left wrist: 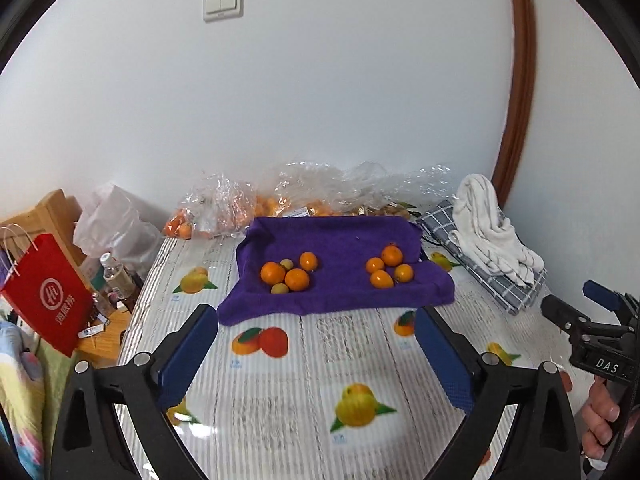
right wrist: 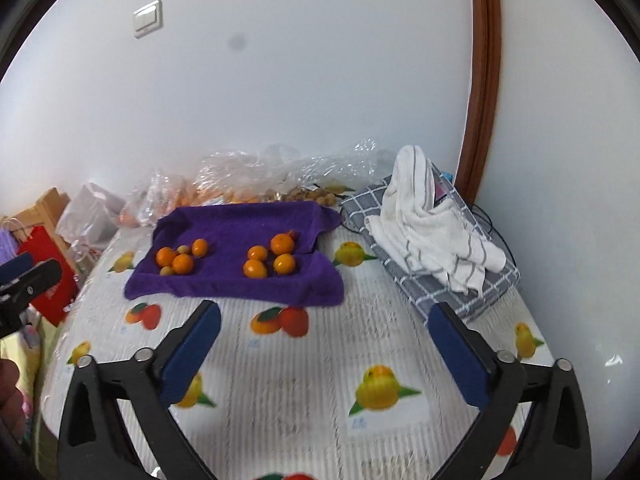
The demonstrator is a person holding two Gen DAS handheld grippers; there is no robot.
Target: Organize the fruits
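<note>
A purple towel (left wrist: pixel 340 240) (right wrist: pixel 236 224) lies on the fruit-print tablecloth (left wrist: pixel 304 380). On it sit two groups of fruit: a left group (left wrist: pixel 289 274) (right wrist: pixel 180 258) of oranges with two small greenish fruits, and a right group (left wrist: pixel 387 266) (right wrist: pixel 272 258) of oranges. My left gripper (left wrist: pixel 316 336) is open and empty, hovering over the table in front of the towel. My right gripper (right wrist: pixel 324 332) is open and empty, in front of the towel's right end; it also shows at the right edge of the left wrist view (left wrist: pixel 576 316).
Clear plastic bags of oranges (left wrist: pixel 248 204) (right wrist: pixel 224 188) lie behind the towel against the wall. A white striped towel (left wrist: pixel 492 228) (right wrist: pixel 436 232) rests on a grey checked cloth (right wrist: pixel 460 292) at the right. A red paper bag (left wrist: pixel 48 292) and bottles stand off the table's left edge.
</note>
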